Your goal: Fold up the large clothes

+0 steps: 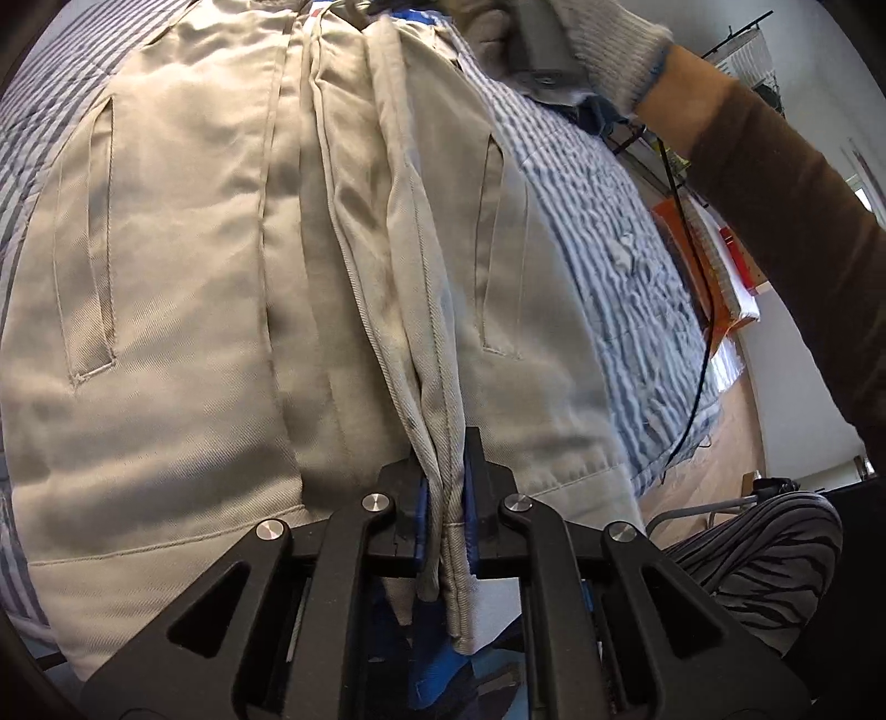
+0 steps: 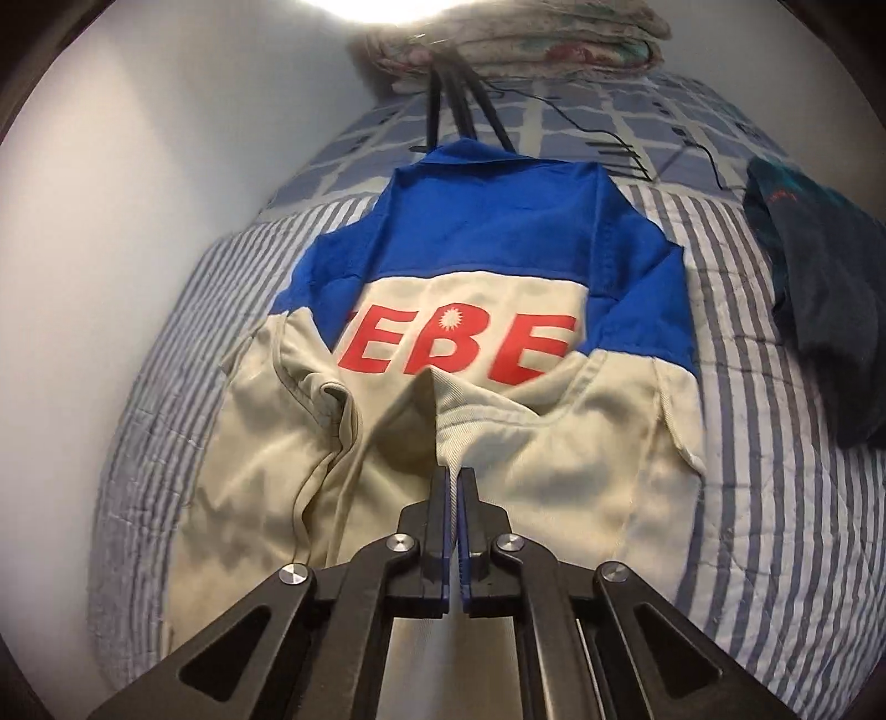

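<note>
Left wrist view: the left gripper (image 1: 446, 498) is clamped on a bunched doubled hem of the beige-and-blue cotton work jacket (image 1: 221, 277). The jacket stretches straight ahead from it, long axis along the fingers, toward the gloved right hand (image 1: 598, 50) at its far end. It lies on the blue-and-white striped quilt (image 1: 598, 232) of a bed, with wooden floor to the quilt's right.

Right wrist view: the right gripper (image 2: 454, 487) is pinched on a raised ridge of beige cloth just below the red lettering (image 2: 459, 346) (partly hidden). The blue yoke lies beyond, a dark crumpled garment (image 2: 819, 304) right of the jacket, and folded floral bedding (image 2: 526, 33) past the collar.
</note>
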